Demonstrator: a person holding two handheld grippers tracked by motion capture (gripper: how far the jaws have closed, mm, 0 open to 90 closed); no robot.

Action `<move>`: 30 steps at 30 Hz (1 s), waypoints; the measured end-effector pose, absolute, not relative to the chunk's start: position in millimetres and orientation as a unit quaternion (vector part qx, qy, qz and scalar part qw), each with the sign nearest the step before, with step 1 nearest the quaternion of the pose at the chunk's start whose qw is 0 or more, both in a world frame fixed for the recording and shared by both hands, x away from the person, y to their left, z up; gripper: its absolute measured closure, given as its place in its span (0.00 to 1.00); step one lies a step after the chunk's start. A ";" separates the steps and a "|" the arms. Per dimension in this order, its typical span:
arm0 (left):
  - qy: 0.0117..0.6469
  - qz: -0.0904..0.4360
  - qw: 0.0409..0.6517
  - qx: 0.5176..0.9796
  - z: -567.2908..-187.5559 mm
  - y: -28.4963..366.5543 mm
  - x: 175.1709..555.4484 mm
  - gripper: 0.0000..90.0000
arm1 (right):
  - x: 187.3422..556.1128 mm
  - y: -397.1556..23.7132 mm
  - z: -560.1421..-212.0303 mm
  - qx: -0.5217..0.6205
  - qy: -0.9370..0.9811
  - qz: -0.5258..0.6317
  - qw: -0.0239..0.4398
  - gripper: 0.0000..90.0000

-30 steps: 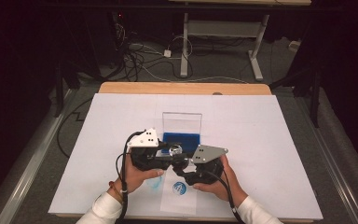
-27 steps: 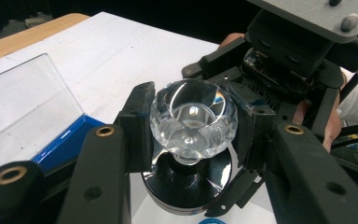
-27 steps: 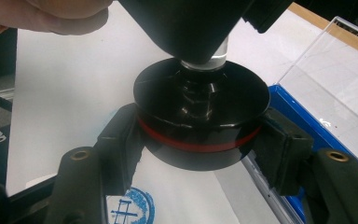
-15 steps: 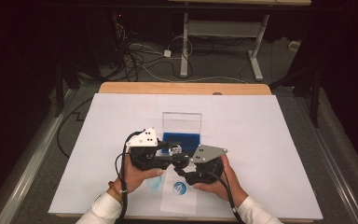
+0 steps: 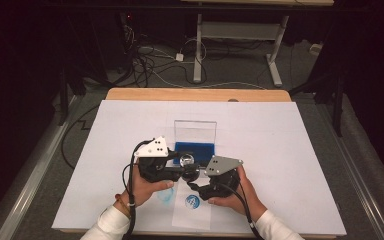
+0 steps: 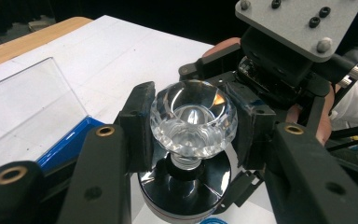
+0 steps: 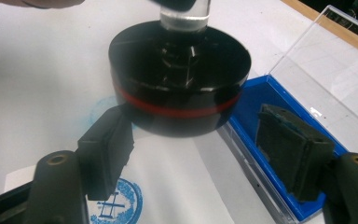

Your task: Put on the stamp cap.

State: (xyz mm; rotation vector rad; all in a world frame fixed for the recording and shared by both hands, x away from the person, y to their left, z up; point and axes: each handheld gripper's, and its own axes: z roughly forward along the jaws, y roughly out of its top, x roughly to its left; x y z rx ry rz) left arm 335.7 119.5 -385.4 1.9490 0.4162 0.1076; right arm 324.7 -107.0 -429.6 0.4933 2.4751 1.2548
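Open blue ink-pad case (image 5: 195,148) holds a blue pad

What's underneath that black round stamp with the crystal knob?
The stamp hangs above a white paper bearing a blue print. Beside it lies the blue ink pad. Its own underside faces down, unseen.

Both grippers are black with brass rings on the arms and dark square pads, the left gripper (image 5: 180,172) has a white three-cornered plate, the right gripper (image 5: 196,186) a grey one with black screws, black cables trail, sleeves (image 5: 107,226) are white.
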 end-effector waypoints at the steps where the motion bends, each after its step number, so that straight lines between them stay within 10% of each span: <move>1: 0.175 0.048 0.542 0.821 -385.1 120.0 335.6 0.61 | 324.6 -107.2 -429.7 0.171 0.868 0.438 0.162 0.30; 30: 0.177 0.082 0.513 0.836 -381.3 126.7 332.3 0.61 | 322.0 -129.2 -418.1 0.172 0.860 0.434 0.205 0.30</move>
